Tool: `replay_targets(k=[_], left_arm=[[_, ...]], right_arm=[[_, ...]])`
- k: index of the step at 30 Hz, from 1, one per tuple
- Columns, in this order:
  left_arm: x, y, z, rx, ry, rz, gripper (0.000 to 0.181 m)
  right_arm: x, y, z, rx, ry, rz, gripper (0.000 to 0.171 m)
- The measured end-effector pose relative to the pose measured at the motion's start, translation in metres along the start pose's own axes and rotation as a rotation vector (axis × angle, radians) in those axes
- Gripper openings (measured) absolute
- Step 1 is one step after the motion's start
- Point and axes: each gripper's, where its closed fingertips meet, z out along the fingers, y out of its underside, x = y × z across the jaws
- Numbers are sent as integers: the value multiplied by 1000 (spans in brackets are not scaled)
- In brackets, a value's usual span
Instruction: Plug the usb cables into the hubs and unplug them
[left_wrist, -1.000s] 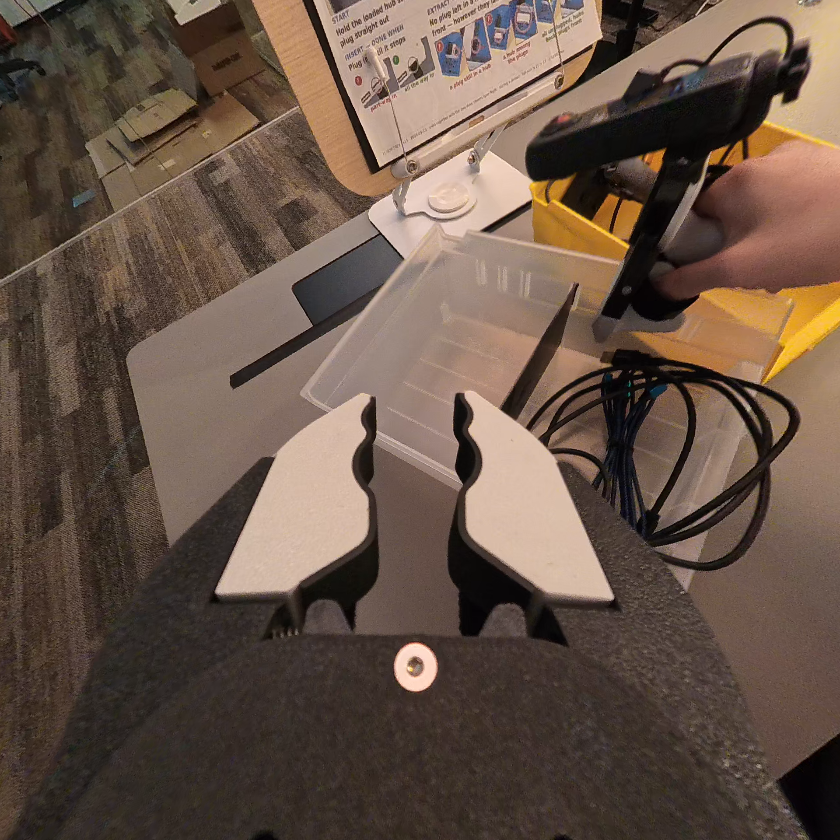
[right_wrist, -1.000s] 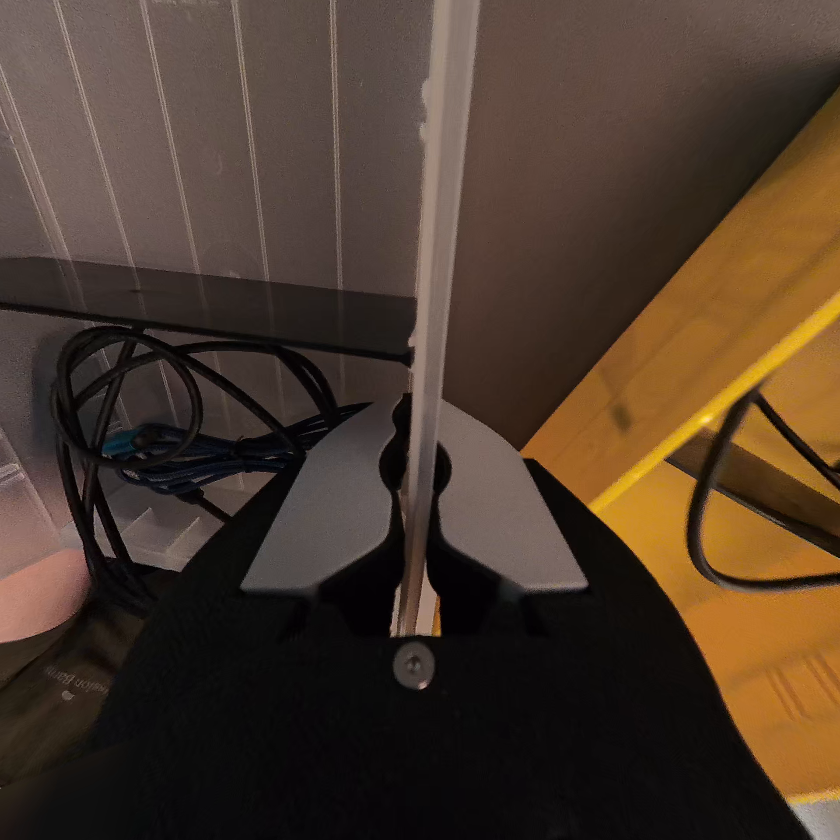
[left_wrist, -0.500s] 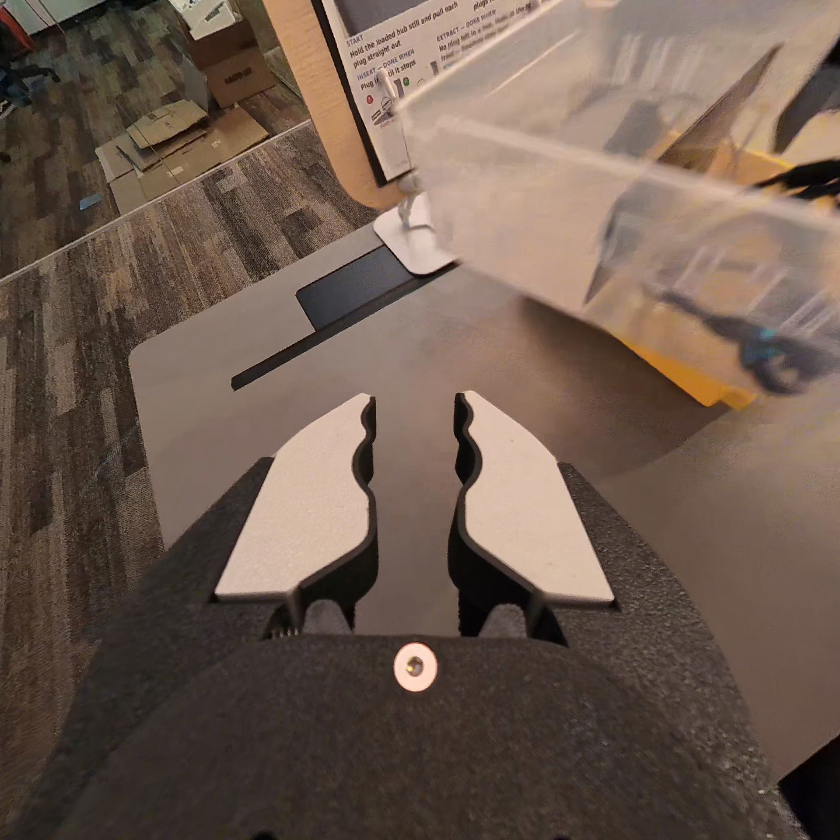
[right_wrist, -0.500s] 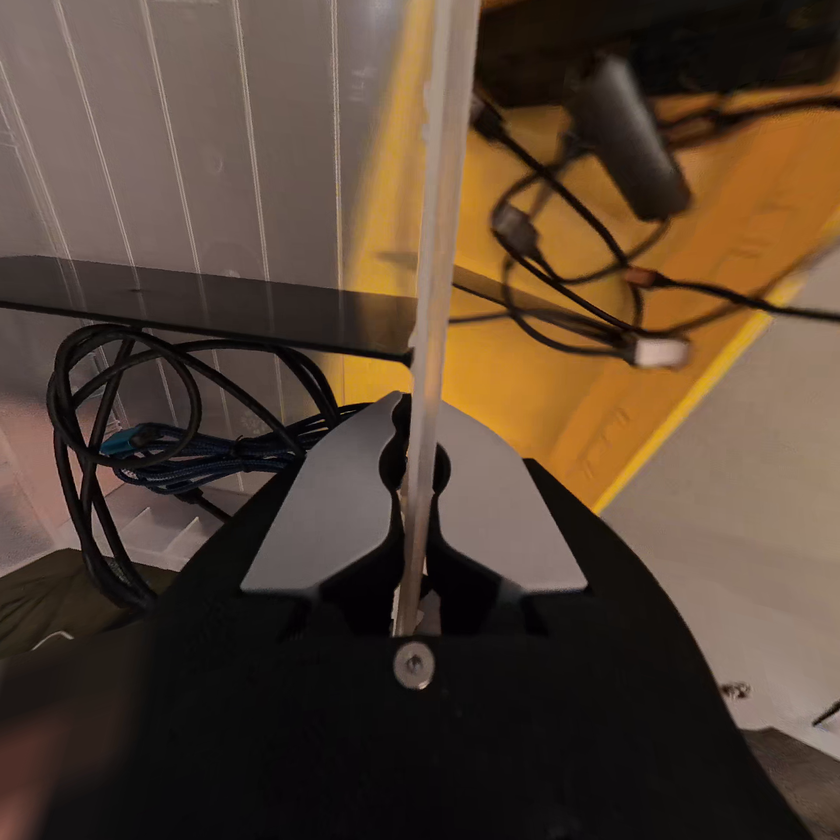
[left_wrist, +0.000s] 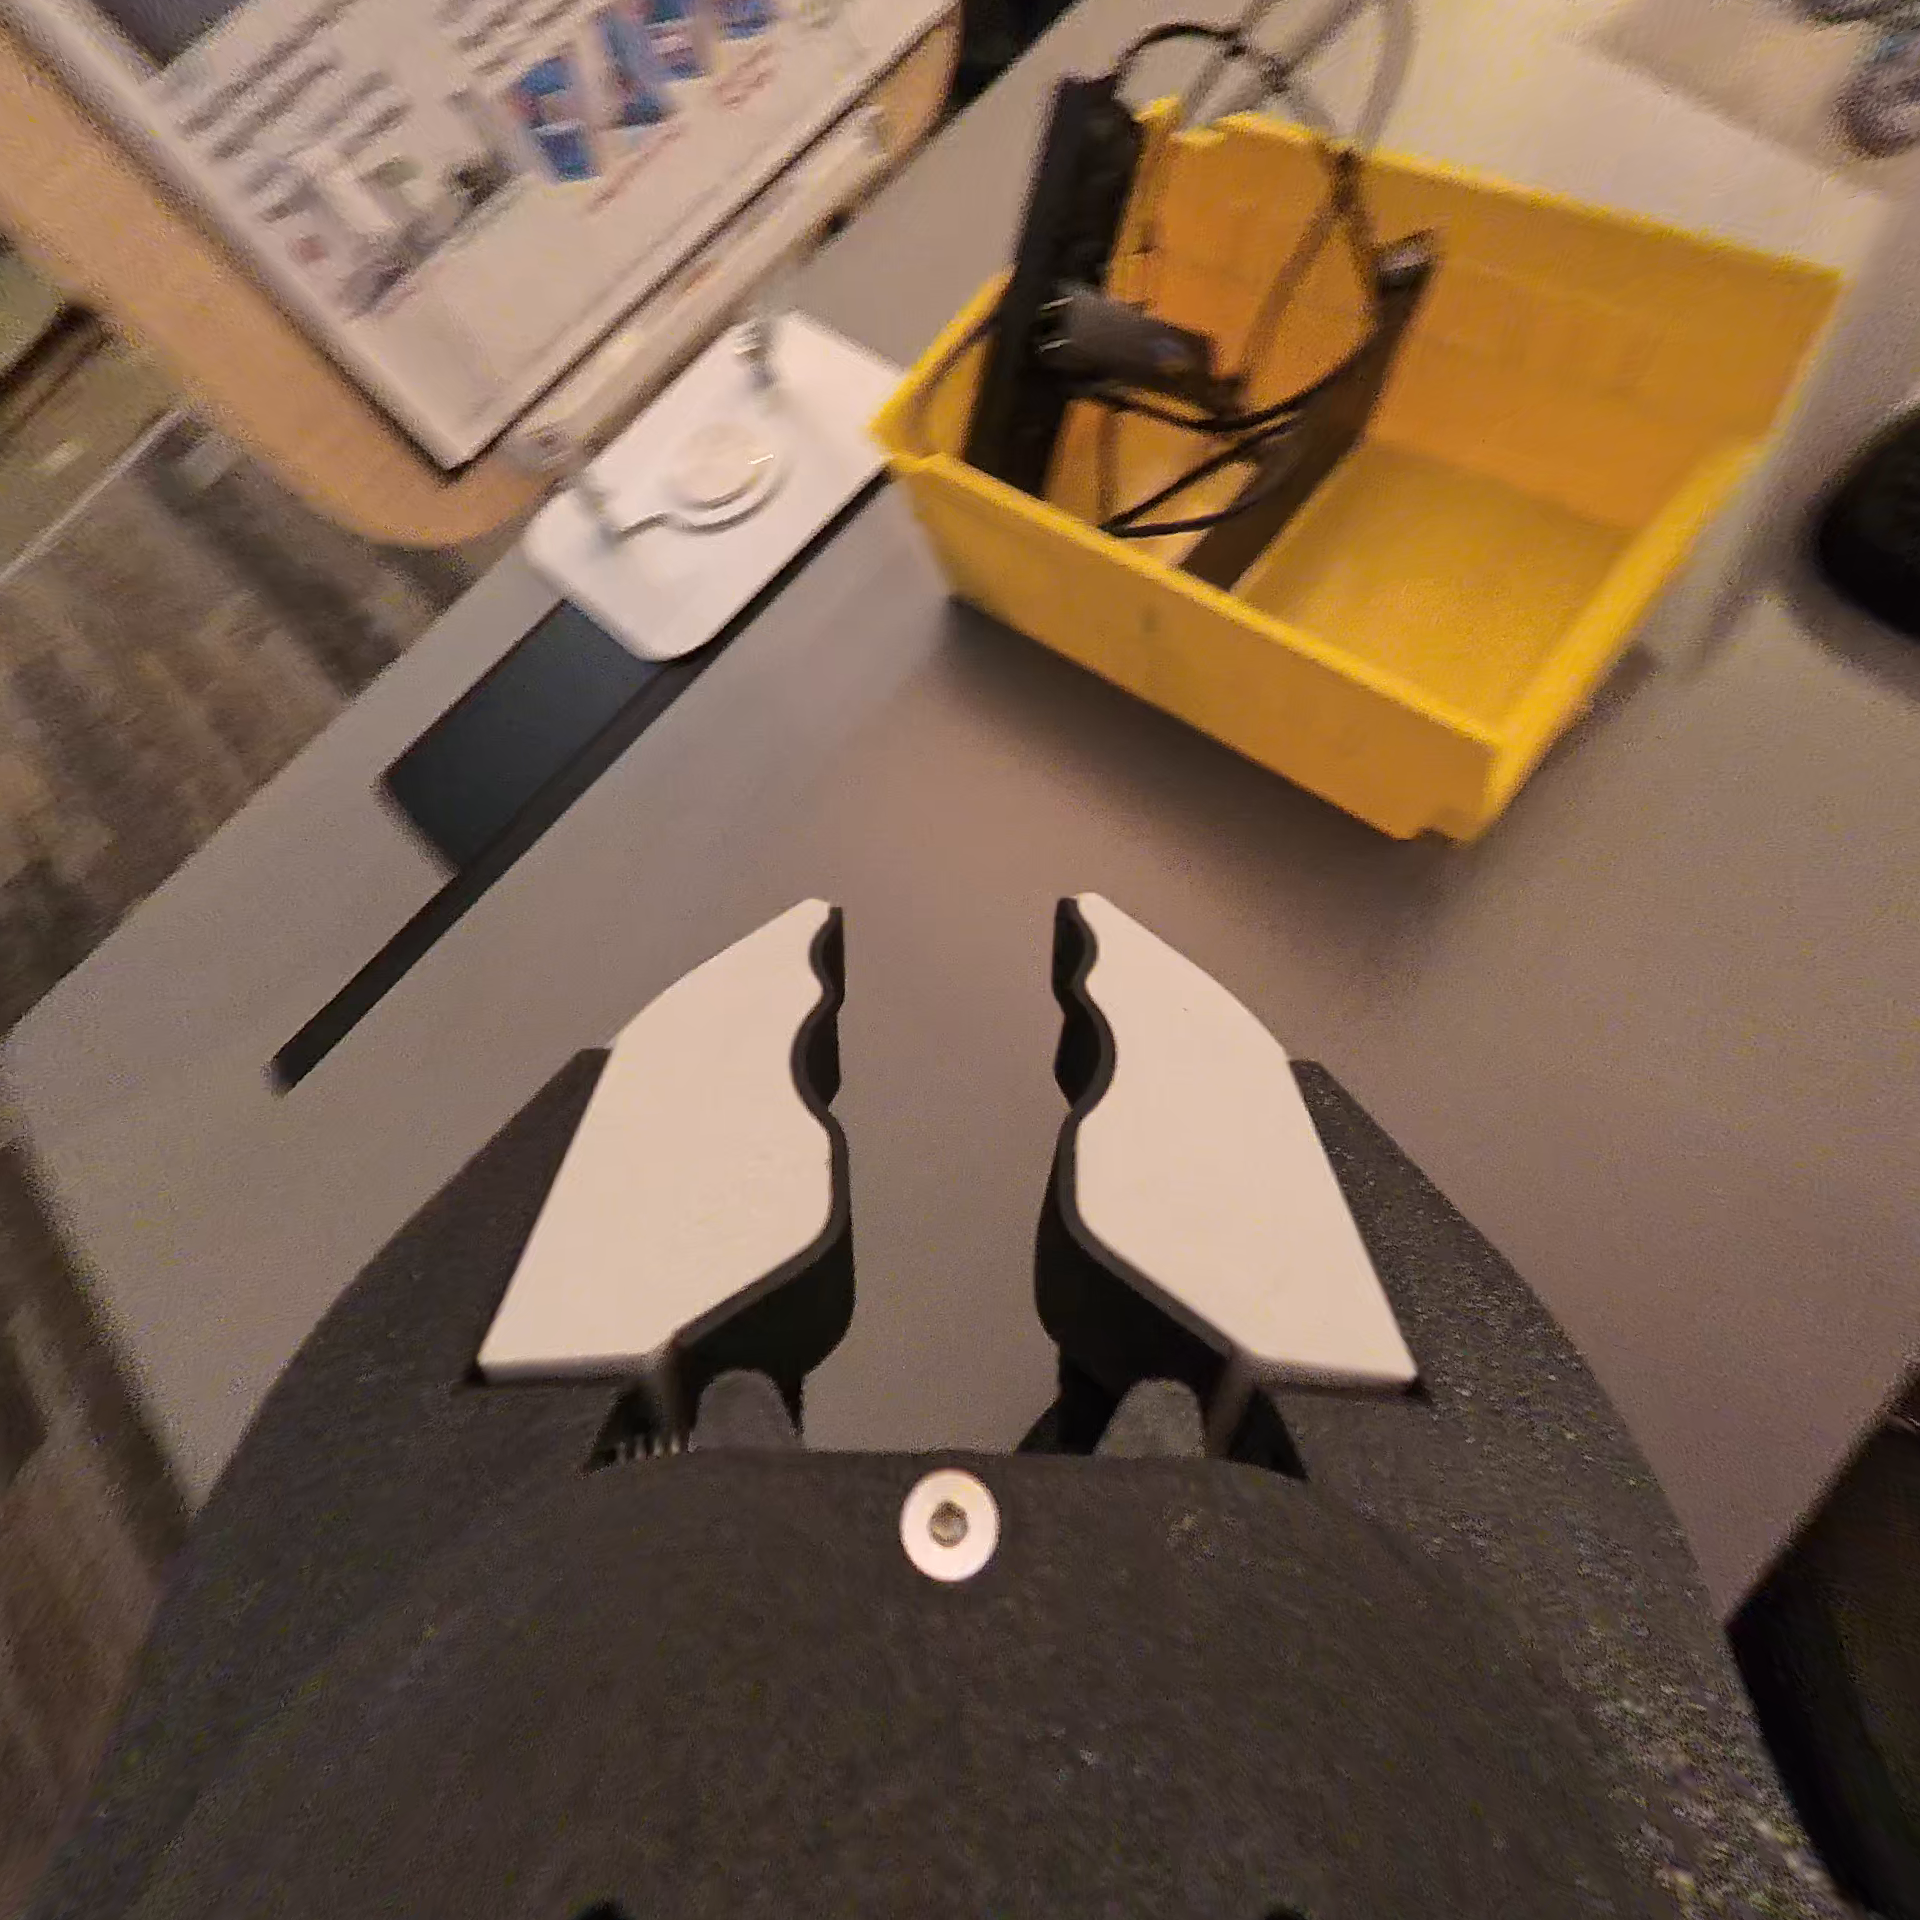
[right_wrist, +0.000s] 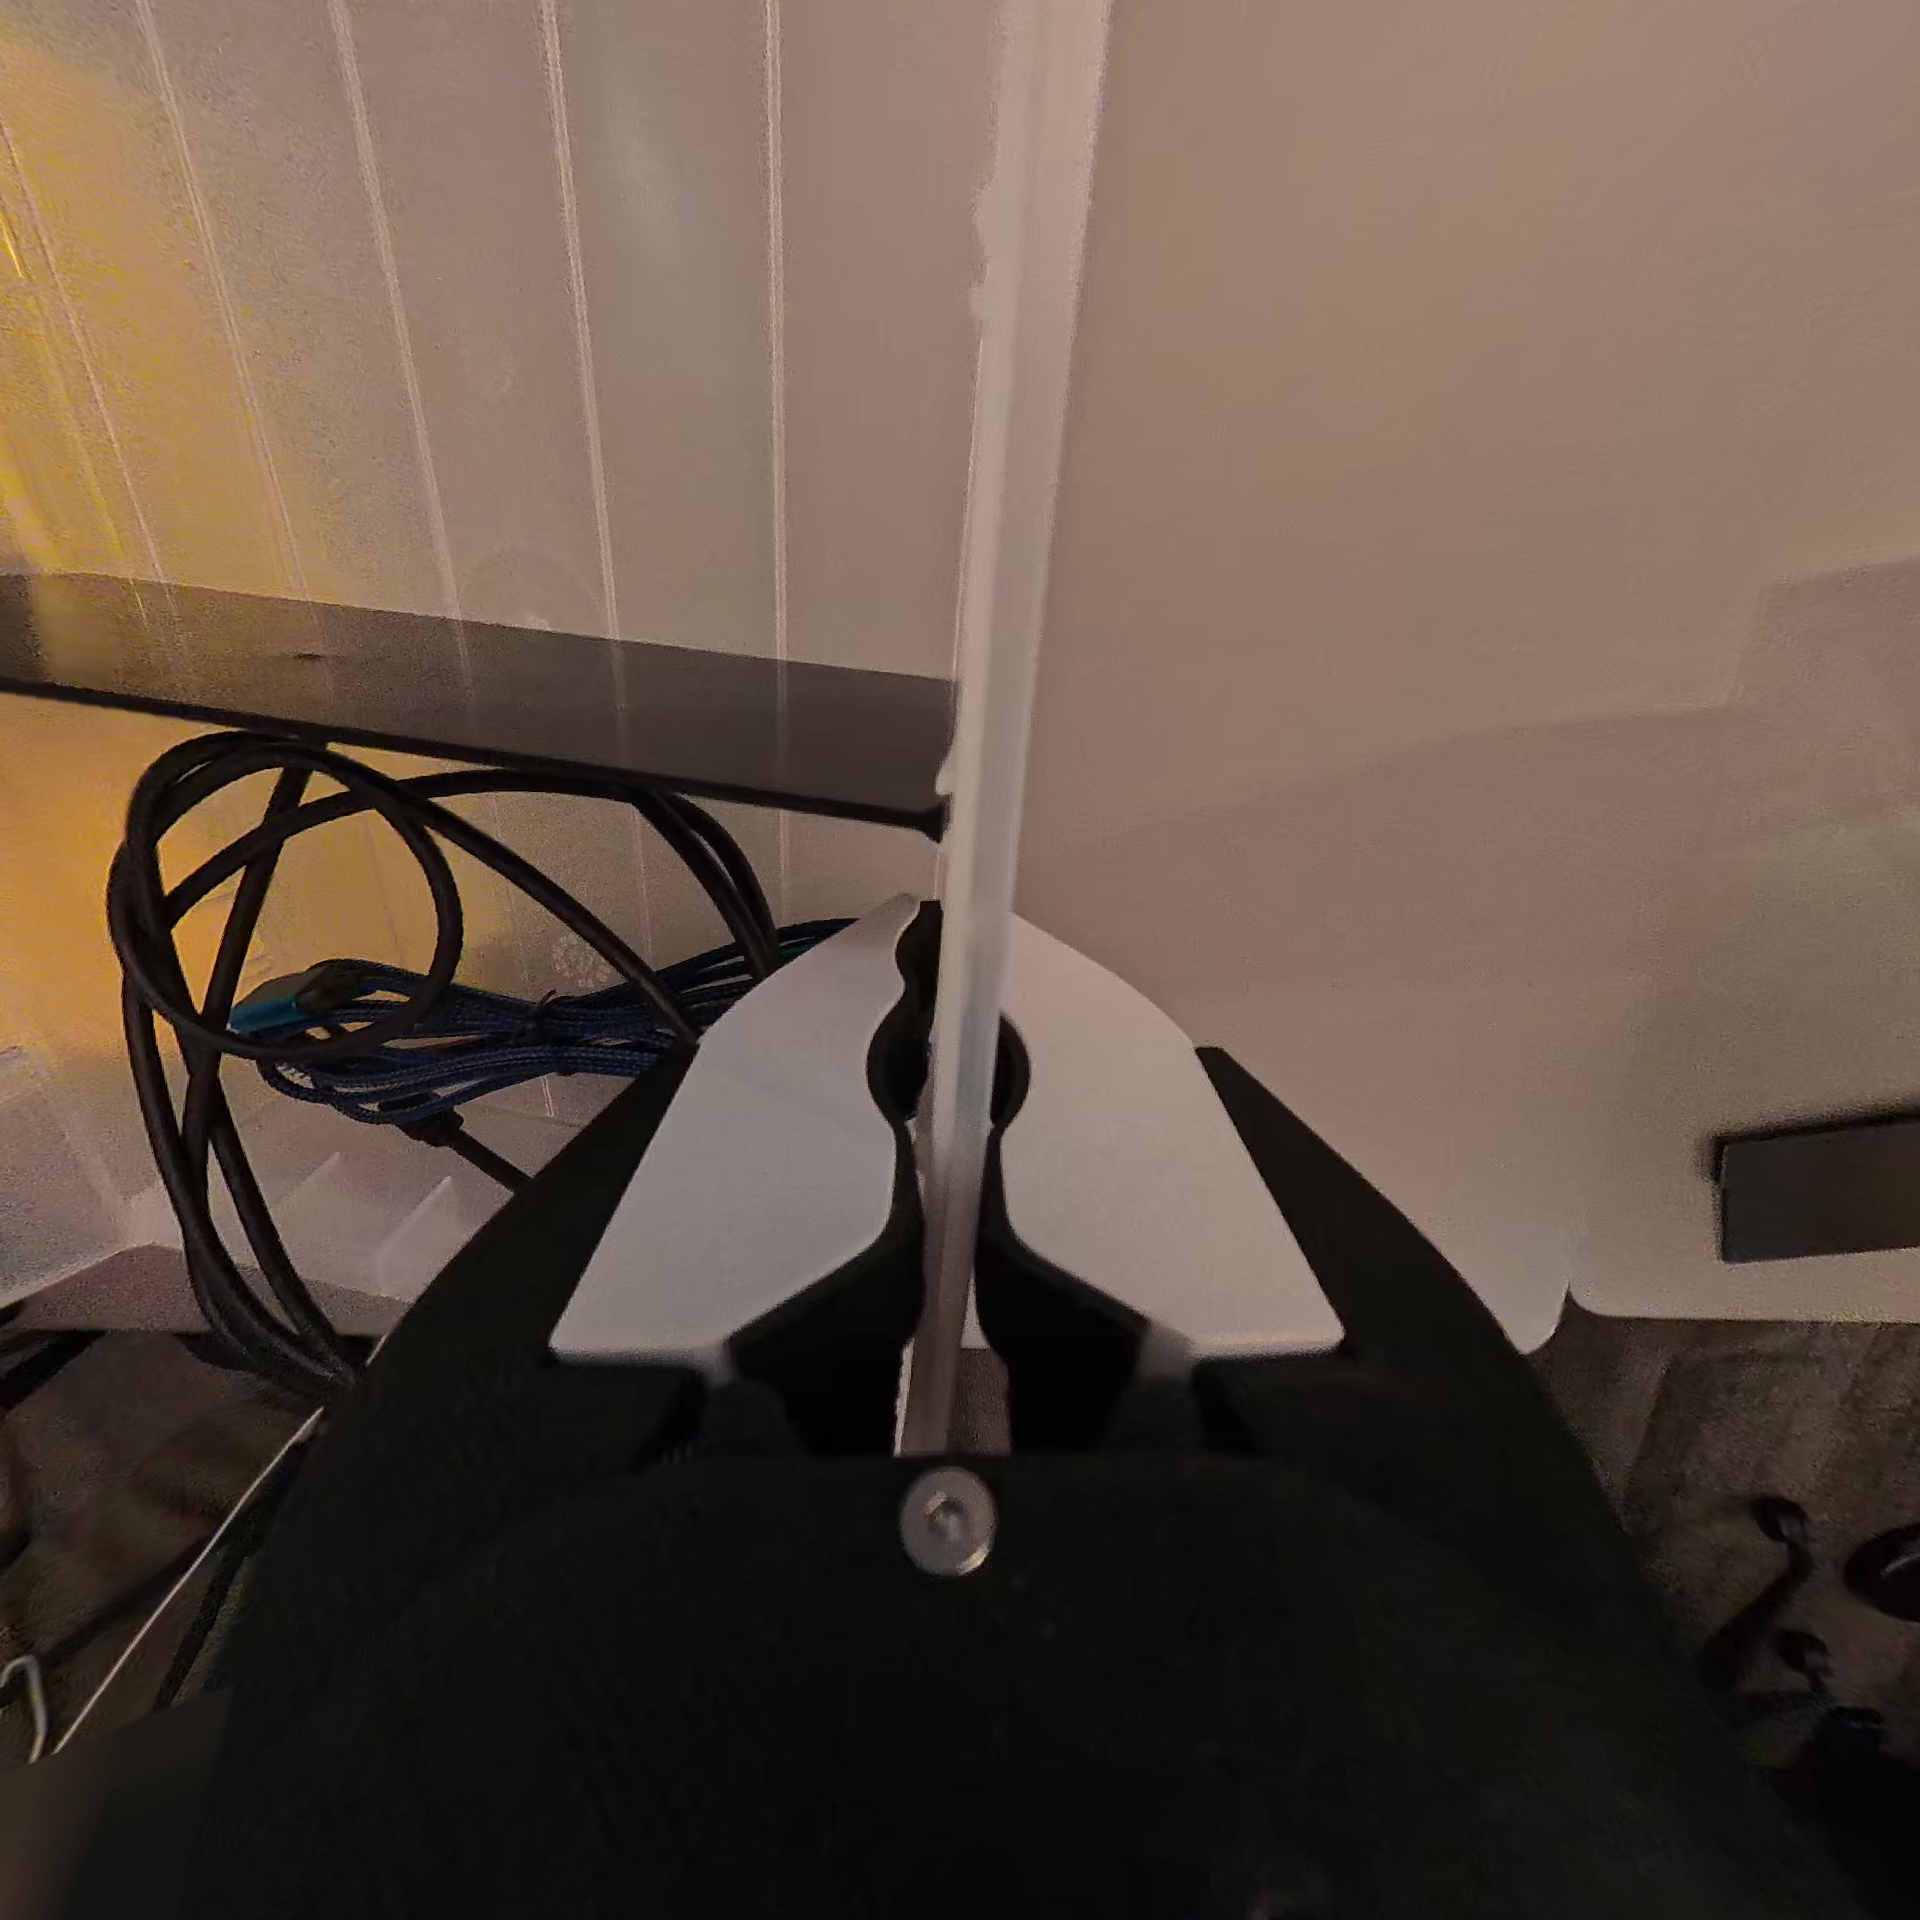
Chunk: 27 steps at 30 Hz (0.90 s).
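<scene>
Jaws of the right gripper (right_wrist: 951, 925) are pinched on the thin rim of the clear plastic tray (right_wrist: 997, 520), one on each side of its wall, and the tray hangs from that grip, carried clear of the spot where it lay a second ago. Behind the wall a black divider (right_wrist: 468, 686) crosses the tray, and under it, bunched in the near compartment, lie the usb cables (right_wrist: 343, 956): black loops and a blue braided bundle with a teal plug. Jaws of the left gripper (left_wrist: 945, 920) stand spread with nothing between them, hovering over the grey worktop (left_wrist: 1039, 790), which is now bare where the tray sat in front of them. With the tray lifted out of the left view, the yellow bin (left_wrist: 1247, 644) is uncovered; it stands well beyond the left gripper on the worktop, and in its far compartment, behind a dark divider, sit dark hubs with thin cables (left_wrist: 1112, 332), blurred by motion. A board with a printed sheet (left_wrist: 499, 156) leans on its white stand at the back left. My reading is that this is still setup: the cables are being moved aside in their tray, nothing is plugged by the grippers yet, and the tray must be set down before a plug can be picked.
</scene>
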Motion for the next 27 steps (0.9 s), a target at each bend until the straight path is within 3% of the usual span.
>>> replay_targets(k=[4,12,18,22,27], left_arm=[[46,-15,22,7,170,75,40],[72,-35,64,55,235,0,39],[111,-33,111,-4,435,-186,47],[109,-21,143,-124,387,-215,67],[102,-25,172,-215,412,-341,57]], right_arm=[[34,12,43,-31,-28,36,5],[41,12,120,-82,-68,-56,6],[34,13,123,-91,-86,-114,9],[28,25,121,-132,-141,-113,15],[17,24,117,-39,-323,0,34]])
